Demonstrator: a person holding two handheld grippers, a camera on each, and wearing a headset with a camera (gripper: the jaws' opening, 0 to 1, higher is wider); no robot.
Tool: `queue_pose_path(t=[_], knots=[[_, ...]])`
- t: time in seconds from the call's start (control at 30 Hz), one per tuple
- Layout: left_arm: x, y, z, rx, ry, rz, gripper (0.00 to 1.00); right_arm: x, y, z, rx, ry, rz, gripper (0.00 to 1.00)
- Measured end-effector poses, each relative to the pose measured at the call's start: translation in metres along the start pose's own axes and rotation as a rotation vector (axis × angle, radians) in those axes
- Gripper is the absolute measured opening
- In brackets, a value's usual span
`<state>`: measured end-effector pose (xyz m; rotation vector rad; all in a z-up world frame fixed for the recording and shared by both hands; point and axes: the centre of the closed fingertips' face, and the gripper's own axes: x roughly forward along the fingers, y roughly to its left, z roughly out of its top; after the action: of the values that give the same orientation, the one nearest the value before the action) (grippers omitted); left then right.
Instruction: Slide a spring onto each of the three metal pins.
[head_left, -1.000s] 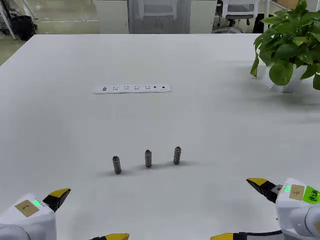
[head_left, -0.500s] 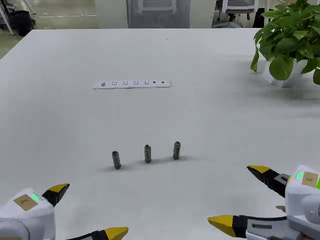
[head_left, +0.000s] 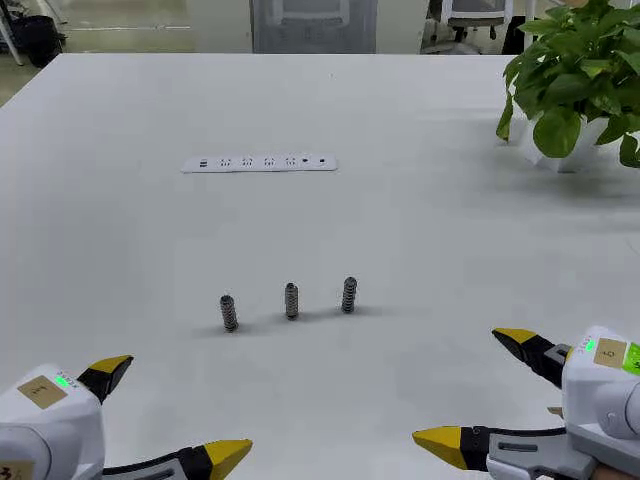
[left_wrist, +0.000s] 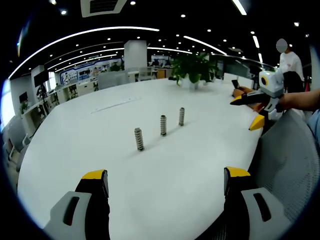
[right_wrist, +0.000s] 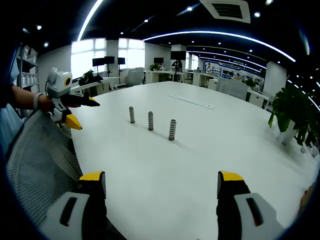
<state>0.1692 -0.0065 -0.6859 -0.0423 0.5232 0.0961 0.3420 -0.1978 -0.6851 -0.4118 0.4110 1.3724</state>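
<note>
Three short metal pins stand upright in a row on the white table, each with a spring coiled around it: left pin (head_left: 229, 312), middle pin (head_left: 291, 300), right pin (head_left: 349, 295). They also show as left pin (left_wrist: 139, 139), middle pin (left_wrist: 163, 125), right pin (left_wrist: 181, 116) and as pins (right_wrist: 132, 114), (right_wrist: 150, 120), (right_wrist: 172, 129). My left gripper (head_left: 167, 415) is at the near left edge, open and empty, jaws spread wide (left_wrist: 164, 182). My right gripper (head_left: 478, 392) is at the near right, open and empty (right_wrist: 161, 184).
A white power strip (head_left: 260, 163) lies flat beyond the pins. A potted green plant (head_left: 573, 75) stands at the far right corner of the table. Office chairs sit behind the far edge. A person stands in the background in the left gripper view.
The head view has tilted a little, shifting the scene upward. My right gripper has come further into view, both jaws now visible. The pins and springs have not moved.
</note>
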Motion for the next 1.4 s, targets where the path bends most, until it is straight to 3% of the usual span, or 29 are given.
queue_pose_path(t=[0.27, 0.4, 0.57, 0.67, 0.87, 0.97, 1.0, 1.03, 1.07, 1.13, 1.17, 1.4], knots=[[0.001, -0.001, -0.001, 0.009, 0.009, -0.006, 0.98, 0.001, 0.003, 0.0, -0.012, -0.003, 0.015, 0.93], [0.0, -0.001, 0.0, 0.017, 0.006, -0.004, 0.98, 0.0, 0.008, 0.01, -0.019, -0.023, 0.034, 0.93], [0.001, -0.002, 0.0, 0.015, 0.0, -0.012, 0.98, -0.001, 0.007, 0.017, -0.146, 0.024, 0.067, 0.94], [0.001, -0.004, 0.0, 0.022, 0.001, -0.024, 0.98, 0.0, 0.005, 0.019, -0.129, 0.02, 0.066, 0.94], [0.001, -0.004, 0.002, 0.022, -0.006, -0.022, 0.98, 0.008, 0.023, 0.008, -0.134, 0.038, 0.09, 0.94], [0.001, -0.006, 0.001, 0.032, 0.0, -0.028, 0.98, 0.013, 0.029, -0.004, -0.107, 0.046, 0.094, 0.94], [0.001, -0.007, 0.0, 0.042, 0.008, -0.032, 0.98, 0.014, 0.034, -0.014, -0.097, 0.083, 0.123, 0.94], [0.002, -0.009, -0.001, 0.049, 0.016, -0.034, 0.98, 0.013, 0.032, -0.02, -0.131, 0.139, 0.125, 0.95], [0.003, -0.01, -0.003, 0.057, 0.023, -0.037, 0.98, 0.015, 0.027, -0.01, -0.165, 0.097, 0.077, 0.94], [0.002, -0.009, -0.004, 0.061, 0.028, -0.039, 0.98, 0.017, 0.03, -0.006, -0.132, 0.066, 0.089, 0.96], [0.001, -0.007, -0.006, 0.053, 0.03, -0.039, 0.98, 0.018, 0.032, -0.006, -0.099, 0.066, 0.097, 0.96], [-0.001, 0.006, -0.004, 0.016, 0.016, 0.018, 0.98, 0.019, 0.044, -0.014, -0.138, 0.1, 0.143, 0.95]])
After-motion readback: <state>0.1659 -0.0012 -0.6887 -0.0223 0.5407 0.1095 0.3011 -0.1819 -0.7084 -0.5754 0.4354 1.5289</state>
